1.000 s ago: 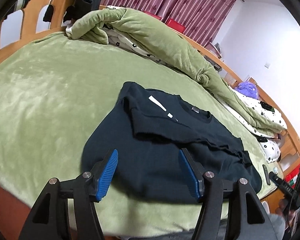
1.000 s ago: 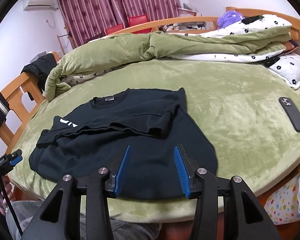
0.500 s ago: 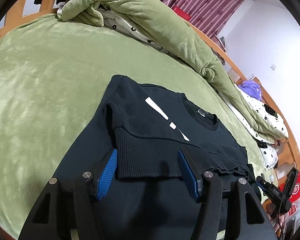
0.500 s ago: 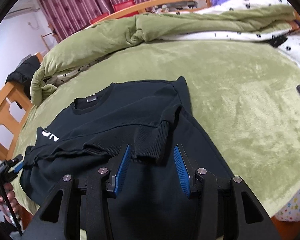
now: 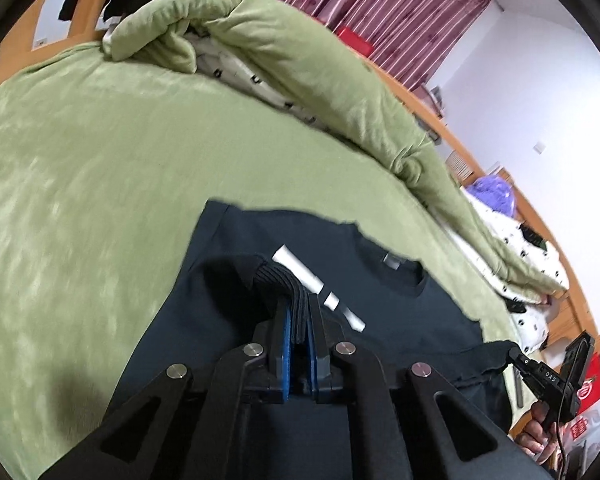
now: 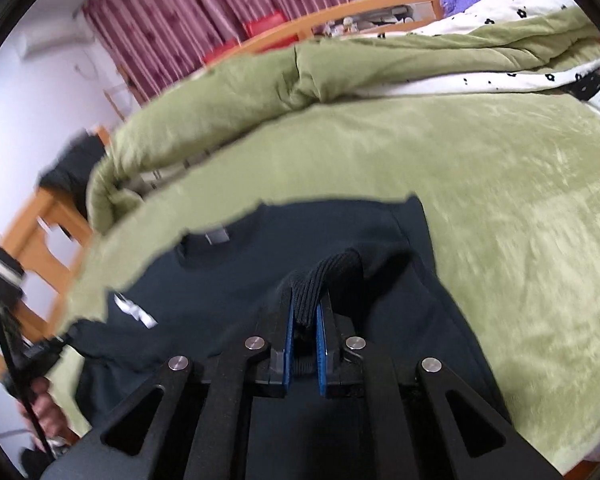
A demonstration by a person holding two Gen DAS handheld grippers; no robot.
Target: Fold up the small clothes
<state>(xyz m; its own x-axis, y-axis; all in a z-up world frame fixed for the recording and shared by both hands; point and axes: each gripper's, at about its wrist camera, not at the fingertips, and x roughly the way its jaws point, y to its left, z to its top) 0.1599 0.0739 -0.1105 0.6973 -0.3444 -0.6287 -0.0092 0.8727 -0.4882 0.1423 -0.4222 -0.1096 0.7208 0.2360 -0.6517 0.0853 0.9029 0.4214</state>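
Observation:
A black sweatshirt (image 5: 380, 304) with a white chest print lies flat on the green bed cover (image 5: 80, 184), collar away from me; it also shows in the right wrist view (image 6: 260, 272). My left gripper (image 5: 300, 320) is shut on the ribbed cuff (image 5: 284, 284) of the left sleeve folded over the body. My right gripper (image 6: 305, 312) is shut on the ribbed cuff (image 6: 320, 280) of the right sleeve, also over the body. Both cuffs stand bunched up between the blue pads.
A rolled green duvet (image 5: 284, 56) with a white flowered lining lies along the far side of the bed; it also shows in the right wrist view (image 6: 300, 92). A wooden bed frame (image 6: 48, 216) rims the bed. The other hand's gripper shows at the frame edge (image 5: 548, 376).
Both grippers moved forward over the sweatshirt and closed, each on a sleeve cuff. One second ago both were open near the hem.

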